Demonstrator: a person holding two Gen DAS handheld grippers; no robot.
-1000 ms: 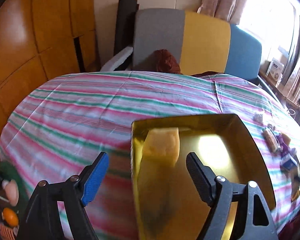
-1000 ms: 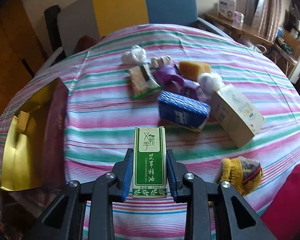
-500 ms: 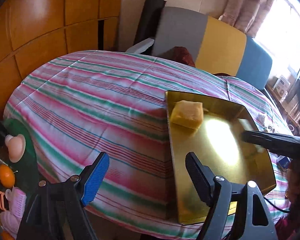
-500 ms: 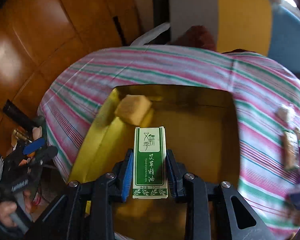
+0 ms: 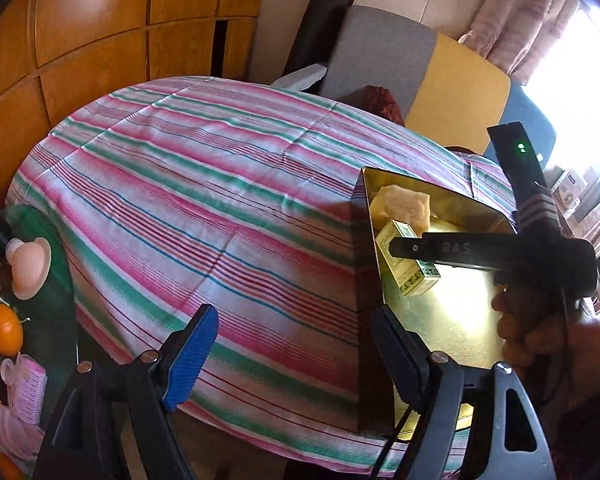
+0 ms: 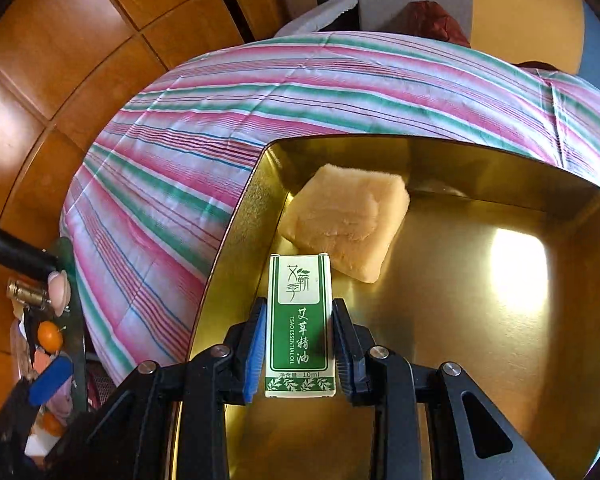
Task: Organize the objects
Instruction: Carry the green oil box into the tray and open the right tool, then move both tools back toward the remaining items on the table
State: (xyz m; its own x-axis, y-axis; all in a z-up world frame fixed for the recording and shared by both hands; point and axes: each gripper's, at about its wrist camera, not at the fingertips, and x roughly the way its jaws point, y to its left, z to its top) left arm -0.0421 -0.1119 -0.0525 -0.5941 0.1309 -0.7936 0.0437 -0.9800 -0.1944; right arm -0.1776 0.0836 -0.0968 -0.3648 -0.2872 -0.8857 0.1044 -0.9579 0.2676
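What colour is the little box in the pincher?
Green and white box; clearest in the right wrist view.

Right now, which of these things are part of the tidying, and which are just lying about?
In the job:
green box, between the right gripper fingers
yellow sponge
gold tray

Lying about:
orange fruit
pink plastic piece
chairs

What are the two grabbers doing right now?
Left gripper: open, holding nothing.
Right gripper: fingers around the green box over the gold tray; grip cannot be told.
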